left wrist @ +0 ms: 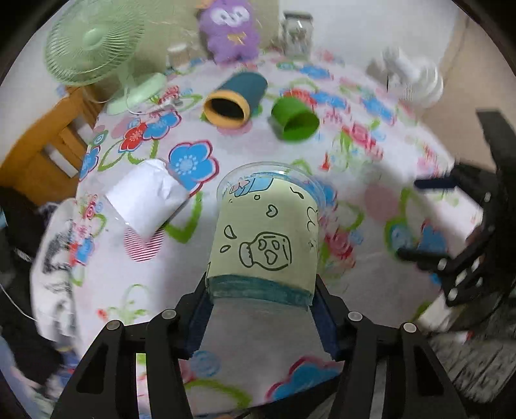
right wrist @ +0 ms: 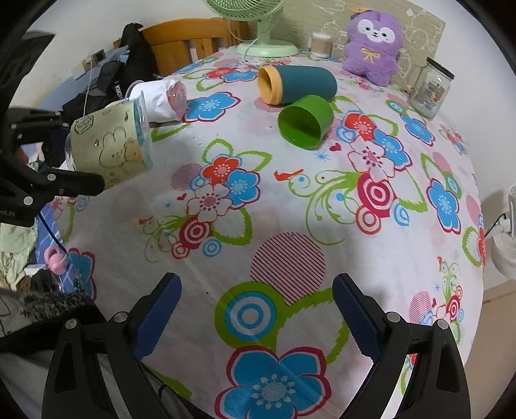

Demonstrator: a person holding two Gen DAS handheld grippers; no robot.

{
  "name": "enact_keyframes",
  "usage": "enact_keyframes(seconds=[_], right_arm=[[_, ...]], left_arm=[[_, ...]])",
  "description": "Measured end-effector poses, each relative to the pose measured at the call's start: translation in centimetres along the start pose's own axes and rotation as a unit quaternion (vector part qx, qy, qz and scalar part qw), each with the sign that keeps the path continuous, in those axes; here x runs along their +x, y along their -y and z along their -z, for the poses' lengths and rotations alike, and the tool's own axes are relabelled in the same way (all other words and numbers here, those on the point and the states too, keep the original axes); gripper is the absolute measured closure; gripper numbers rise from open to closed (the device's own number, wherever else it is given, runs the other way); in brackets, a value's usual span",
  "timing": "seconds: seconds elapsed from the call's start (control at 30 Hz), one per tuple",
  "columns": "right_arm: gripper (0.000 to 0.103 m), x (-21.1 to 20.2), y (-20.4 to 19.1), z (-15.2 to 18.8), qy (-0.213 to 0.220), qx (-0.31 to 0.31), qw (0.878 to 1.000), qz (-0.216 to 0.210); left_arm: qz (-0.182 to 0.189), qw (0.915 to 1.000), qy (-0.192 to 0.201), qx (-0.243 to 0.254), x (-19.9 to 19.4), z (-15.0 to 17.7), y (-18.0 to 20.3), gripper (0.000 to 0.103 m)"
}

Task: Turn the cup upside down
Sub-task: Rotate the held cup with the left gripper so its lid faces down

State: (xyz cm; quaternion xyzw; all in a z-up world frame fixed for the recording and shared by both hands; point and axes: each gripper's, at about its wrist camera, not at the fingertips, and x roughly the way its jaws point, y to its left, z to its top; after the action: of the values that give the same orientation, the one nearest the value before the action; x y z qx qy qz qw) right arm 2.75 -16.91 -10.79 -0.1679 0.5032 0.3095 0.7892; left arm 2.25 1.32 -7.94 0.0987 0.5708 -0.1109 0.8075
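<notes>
My left gripper [left wrist: 261,309] is shut on a clear plastic cup with a pale green cartoon sleeve [left wrist: 267,232]. It holds the cup by its base end, above the table, with the rim pointing away from the camera. In the right wrist view the same cup [right wrist: 113,145] hangs on its side at the left, rim toward the table's middle, held between the left gripper's fingers [right wrist: 77,183]. My right gripper [right wrist: 256,309] is open and empty, low over the near part of the floral tablecloth [right wrist: 290,209].
Three more cups lie on their sides: a white paper-wrapped one [left wrist: 145,199], a teal one with a yellow rim [left wrist: 235,100] and a green one [left wrist: 293,119]. A green fan [left wrist: 96,48], a purple plush toy [left wrist: 229,29] and a glass jar [right wrist: 432,90] stand at the back.
</notes>
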Motion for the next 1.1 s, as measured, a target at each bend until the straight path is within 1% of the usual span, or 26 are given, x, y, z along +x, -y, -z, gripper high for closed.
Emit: enact_keyframes(seconds=[0.1,0.2,0.3,0.33,0.37,0.43,0.53,0.6,0.67,0.83,1.0,1.1], right_arm=[[0.007,0.1,-0.2,0.0,0.002,-0.001,1.000,-0.005],[0.007,0.4,-0.3,0.1,0.000,-0.003,1.000,-0.009],[0.007,0.7,-0.4,0.2,-0.005,-0.006,1.000,-0.011],[0.007,0.8,-0.4,0.2,-0.006,-0.007,1.000,-0.012],[0.007,0.9,-0.5,0.3,-0.007,-0.008,1.000,-0.013],[0.007,0.9,-0.6,0.3,-0.008,-0.011,1.000,-0.014],[0.007,0.9,-0.6,0.3,-0.007,-0.010,1.000,-0.016],[0.007,1.0,-0.6,0.3,-0.007,-0.009,1.000,-0.017],[0.007,0.9,-0.6,0.2,-0.007,-0.008,1.000,-0.016],[0.007,0.9,-0.5,0.1,-0.007,-0.007,1.000,-0.016],[0.007,0.9,-0.6,0.1,-0.007,-0.010,1.000,-0.017],[0.007,1.0,-0.8,0.1,-0.006,-0.011,1.000,-0.018]], left_arm=[[-0.008,0.9973,-0.063,0.038,0.7,-0.3,0.2,0.044],[-0.025,0.9918,-0.102,0.072,0.9,-0.6,0.8,0.044],[-0.032,0.9839,-0.142,0.103,1.5,-1.0,1.4,0.044],[-0.036,0.9799,-0.161,0.113,2.0,-1.2,1.7,0.044],[-0.040,0.9776,-0.170,0.118,2.4,-1.5,1.8,0.044],[-0.053,0.9701,-0.195,0.134,3.6,-2.0,2.1,0.044],[-0.061,0.9655,-0.210,0.140,4.7,-2.9,2.4,0.044],[-0.059,0.9653,-0.212,0.141,5.1,-3.5,2.7,0.044],[-0.054,0.9676,-0.205,0.137,5.3,-4.2,2.8,0.043],[-0.047,0.9771,-0.164,0.126,4.7,-5.4,3.2,0.042],[-0.035,0.9815,-0.146,0.119,4.4,-5.4,3.5,0.042],[-0.025,0.9862,-0.121,0.110,4.1,-5.2,3.5,0.042]])
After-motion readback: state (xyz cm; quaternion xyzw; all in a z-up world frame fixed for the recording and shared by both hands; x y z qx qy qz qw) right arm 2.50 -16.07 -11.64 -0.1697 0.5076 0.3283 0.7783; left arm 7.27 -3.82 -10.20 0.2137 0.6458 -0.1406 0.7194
